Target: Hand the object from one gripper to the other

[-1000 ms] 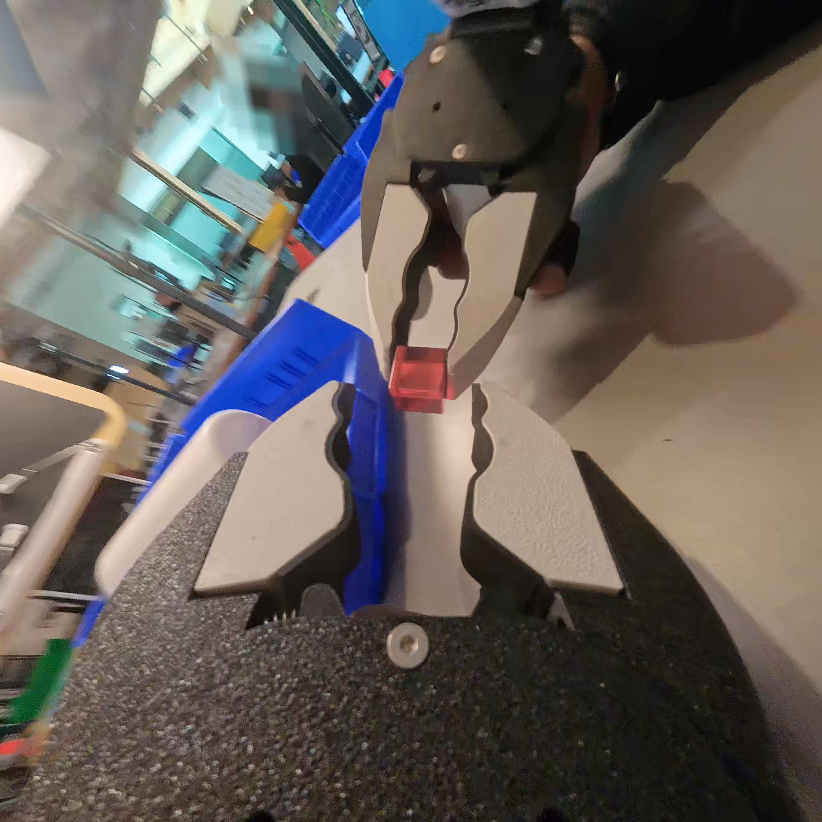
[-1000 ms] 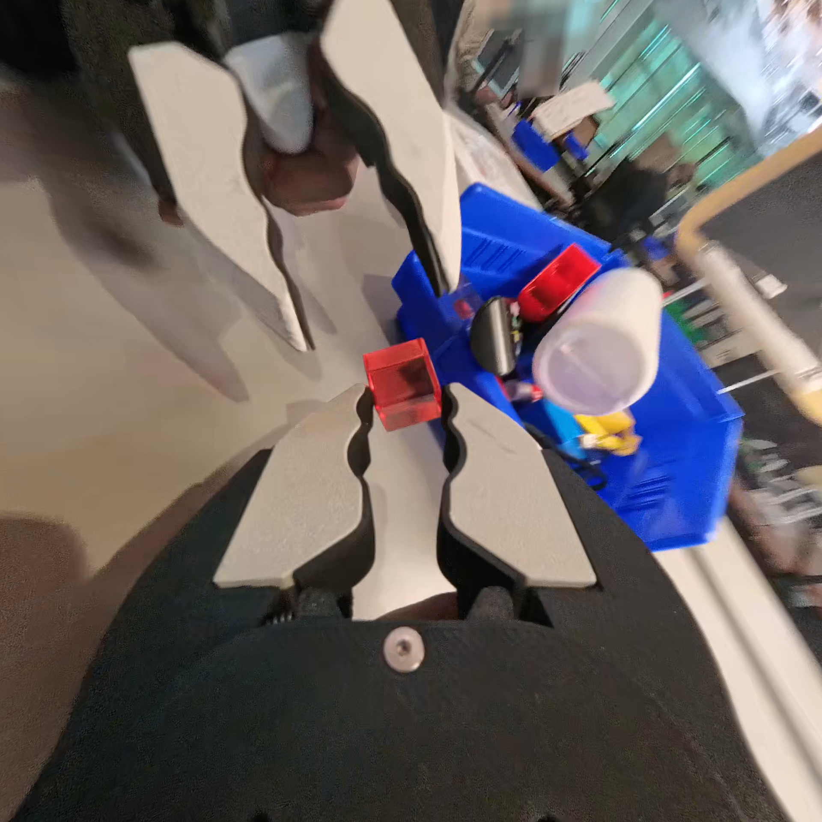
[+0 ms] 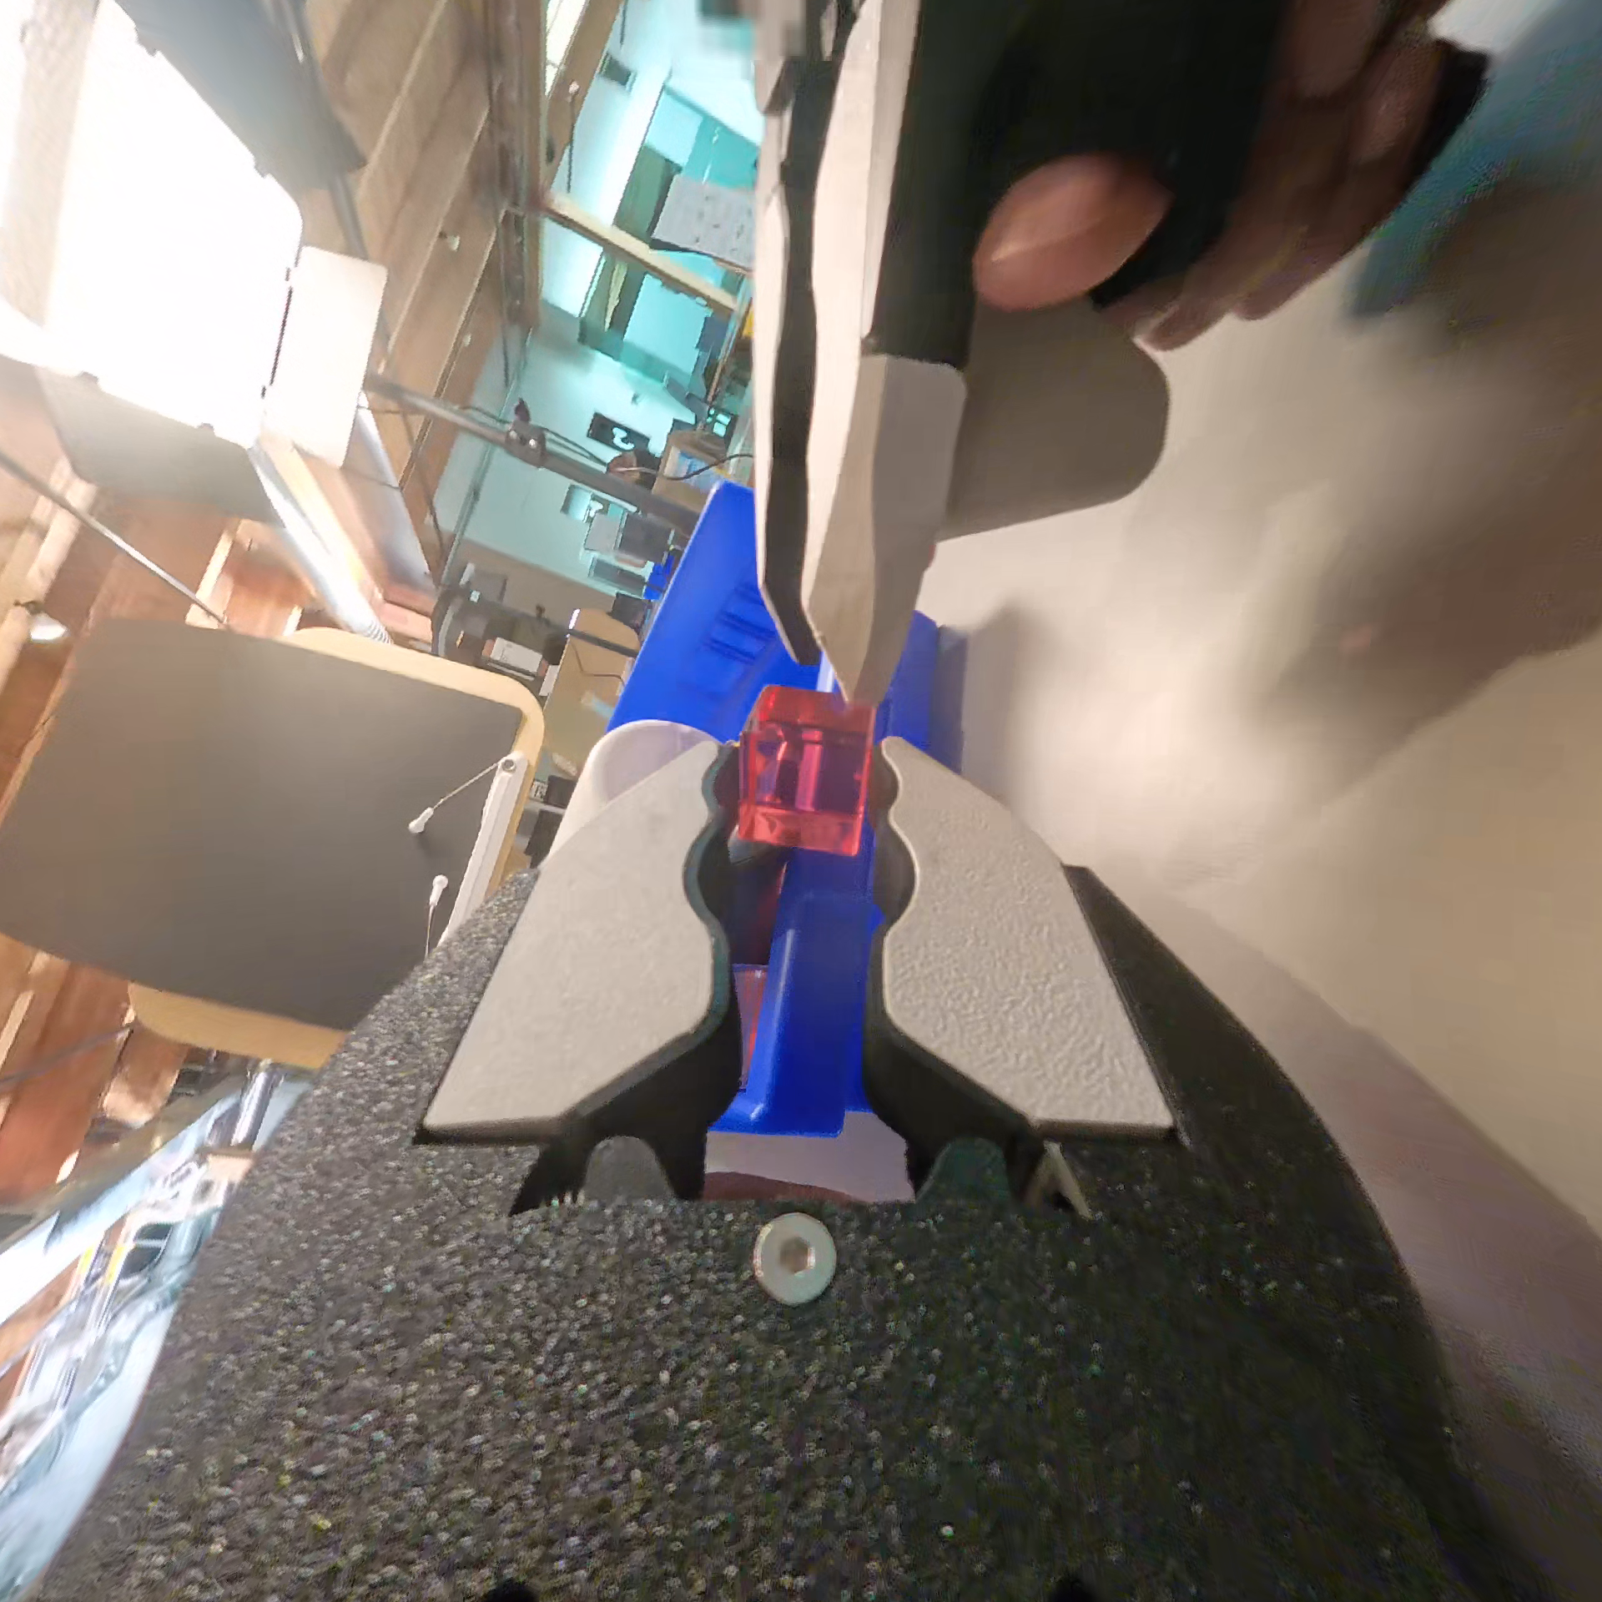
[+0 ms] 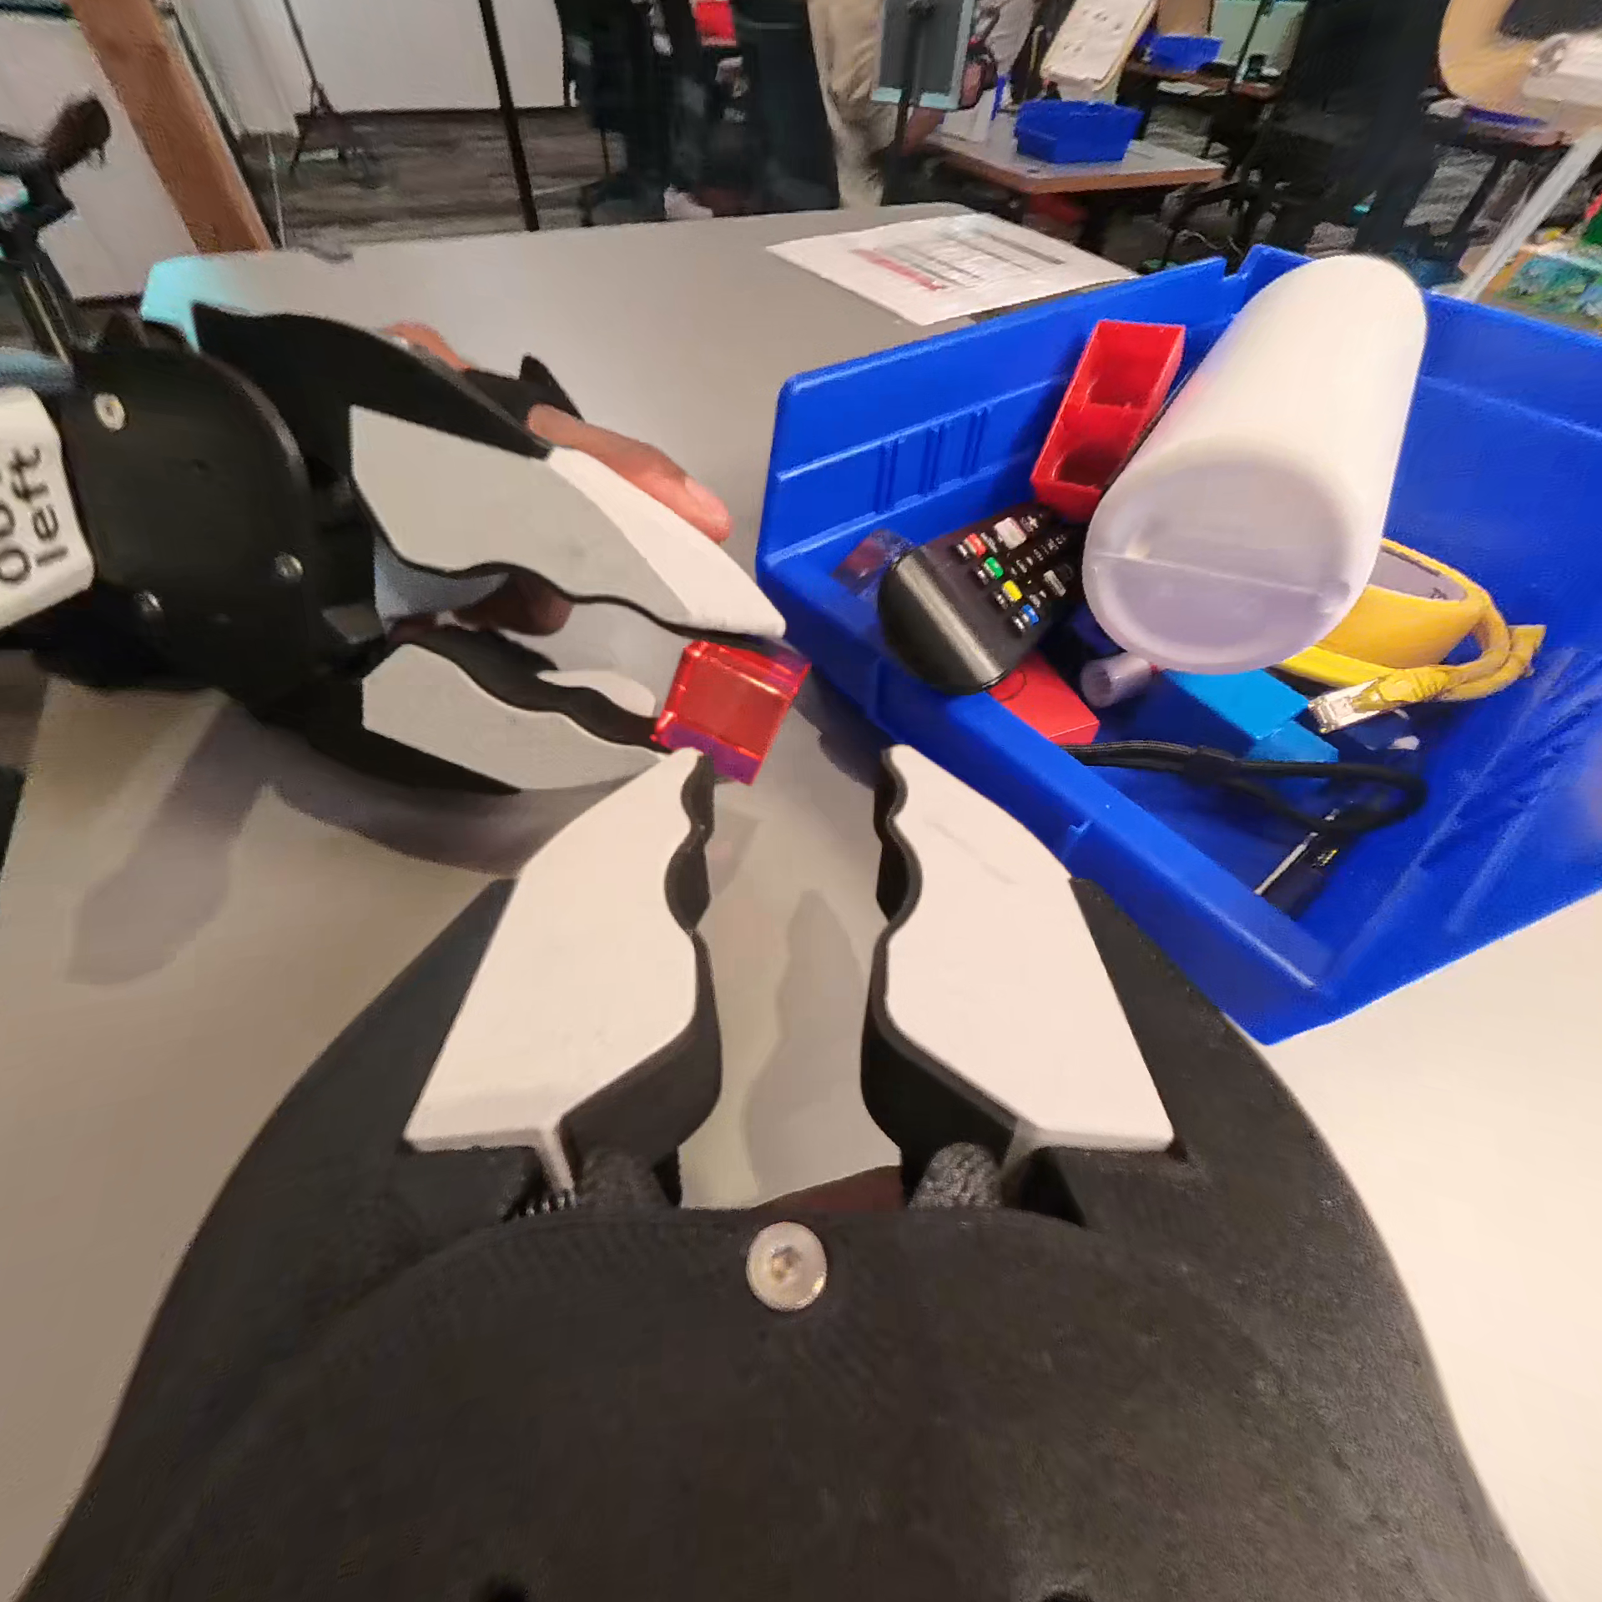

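While your left gripper (image 3: pixel 802 767) sits at the lower centre of its own view, its two grey fingers are clamped on the translucent red plastic cube (image 3: pixel 804 789), one pad on each side face. Item held: that cube, at the fingertips, clear of the grey tabletop (image 4: pixel 260 910). In the right wrist view the same gripper (image 4: pixel 719 672) enters from the left of the frame, with the cube (image 4: pixel 732 706) pinched at its very tip.

Your right gripper (image 4: pixel 789 763) fills the lower centre of its view with its fingers parted and nothing between them. Its left fingertip (image 4: pixel 685 767) lies just beside the cube's lower corner; whether it touches, you cannot tell. In the left wrist view that gripper (image 3: pixel 845 672) comes down from the top of the frame, its tips just above the cube, and your hand (image 3: pixel 1127 173) grips its body at the upper right.

Surroundings, right wrist view:
- Blue plastic bin (image 4: pixel 1170 910), right half of the frame, resting on the table.
- White cylindrical container (image 4: pixel 1248 485), lying across the bin's contents.
- Black remote control with coloured buttons (image 4: pixel 980 598), left part of the bin.
- Red plastic two-cell tray (image 4: pixel 1101 416), tilted behind the remote.
- Yellow cable (image 4: pixel 1430 641) and black cord (image 4: pixel 1257 771), right part of the bin.
- Printed paper sheet (image 4: pixel 945 260), upper centre, flat on the table.
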